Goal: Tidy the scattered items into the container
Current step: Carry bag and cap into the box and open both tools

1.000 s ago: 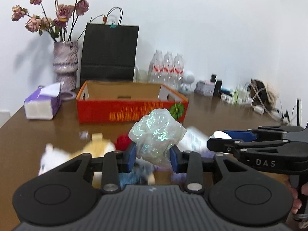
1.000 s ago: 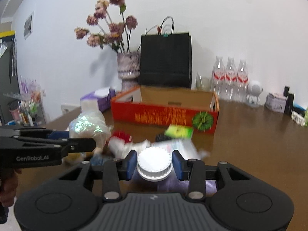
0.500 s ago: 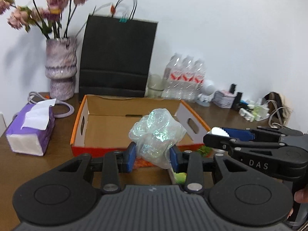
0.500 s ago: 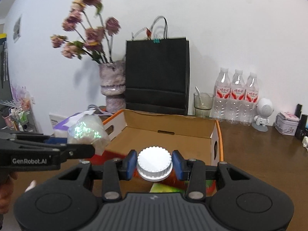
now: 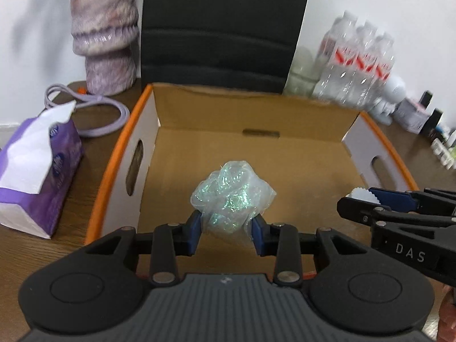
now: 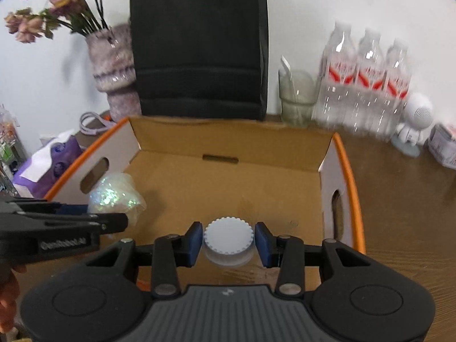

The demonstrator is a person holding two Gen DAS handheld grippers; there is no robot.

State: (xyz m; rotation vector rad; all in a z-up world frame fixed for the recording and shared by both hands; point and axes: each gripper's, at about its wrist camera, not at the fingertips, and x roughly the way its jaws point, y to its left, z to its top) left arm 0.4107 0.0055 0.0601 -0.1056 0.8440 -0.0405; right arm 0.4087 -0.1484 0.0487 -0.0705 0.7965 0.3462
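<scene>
Tongs over the open cardboard box (image 5: pixel 256 154), each carrying one item for release inside. Left tongs (image 5: pixel 226 226), lower centre of the frame, clamp a crumpled iridescent plastic wad (image 5: pixel 232 196), which bulges up beyond the pads. Right tongs (image 6: pixel 229 240) grip a white ribbed-cap jar (image 6: pixel 228 238) between the pads, above the box's bare floor.
</scene>
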